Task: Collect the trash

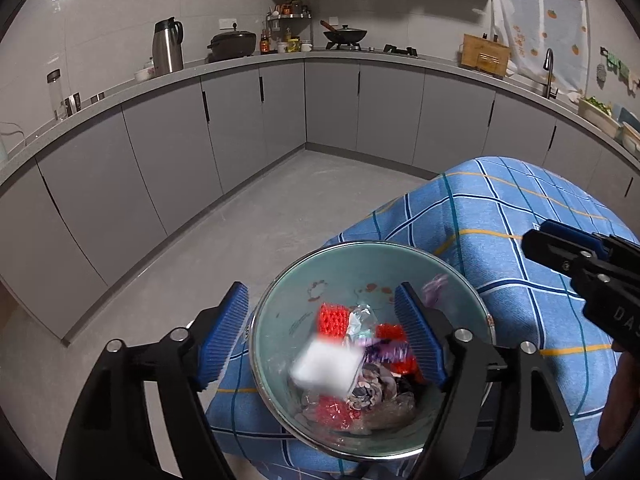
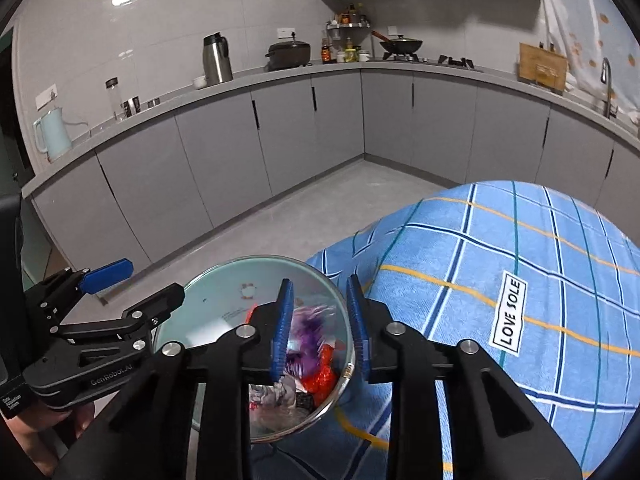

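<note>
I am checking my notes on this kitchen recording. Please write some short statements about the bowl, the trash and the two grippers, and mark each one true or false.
1. The bowl stands on a blue checked cloth. True.
2. The bowl is empty. False: it holds red, purple and clear wrappers.
3. The left gripper has its jaws spread wide over the bowl. True.
4. The right gripper is clamped on a spoon. False: its jaws stand apart, pressing on nothing.
5. A blurred white piece shows above the trash in the bowl. True.
6. The cloth's label reads "HOME". False: it reads "LOVE SOLE".
</note>
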Tool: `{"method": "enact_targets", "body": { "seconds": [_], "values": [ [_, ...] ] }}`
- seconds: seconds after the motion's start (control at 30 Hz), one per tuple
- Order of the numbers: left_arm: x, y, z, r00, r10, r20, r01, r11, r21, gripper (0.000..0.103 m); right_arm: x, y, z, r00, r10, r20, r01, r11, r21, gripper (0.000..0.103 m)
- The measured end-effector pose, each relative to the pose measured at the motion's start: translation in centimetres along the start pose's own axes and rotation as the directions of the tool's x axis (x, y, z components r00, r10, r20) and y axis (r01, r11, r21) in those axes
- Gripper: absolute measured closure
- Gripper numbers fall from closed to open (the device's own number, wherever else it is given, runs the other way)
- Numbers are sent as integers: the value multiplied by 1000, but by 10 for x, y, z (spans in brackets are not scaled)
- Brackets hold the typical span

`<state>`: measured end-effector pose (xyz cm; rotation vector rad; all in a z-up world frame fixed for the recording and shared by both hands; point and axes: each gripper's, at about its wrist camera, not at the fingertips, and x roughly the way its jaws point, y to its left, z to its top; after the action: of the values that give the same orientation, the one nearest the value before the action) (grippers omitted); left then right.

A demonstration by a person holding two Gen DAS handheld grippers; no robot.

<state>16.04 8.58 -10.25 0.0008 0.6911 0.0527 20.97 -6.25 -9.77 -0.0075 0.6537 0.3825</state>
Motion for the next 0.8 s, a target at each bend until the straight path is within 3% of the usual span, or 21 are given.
{"method": "enact_targets", "body": {
  "seconds": [0.07,0.27,0.53,0.8],
  "values": [
    [-3,0,0,1000,7,7,-7,1000,-7,19,-7,-4,-2,1000,1,6,-1,1000,13,65],
    [-28,0,-4,999,7,48,-6,1000,-18,10,-41,-13,-11,999,7,44,-9,998,55,56],
    [-70,-5,-5,993,5,119,-3,1000,-12,8,-85,-2,-21,994,20,110,-26,998,49,56],
    [-90,-2,-2,988,10,156,-8,1000,-15,7,-101,8,-19,990,30,140,-35,999,30,56]
  ]
}}
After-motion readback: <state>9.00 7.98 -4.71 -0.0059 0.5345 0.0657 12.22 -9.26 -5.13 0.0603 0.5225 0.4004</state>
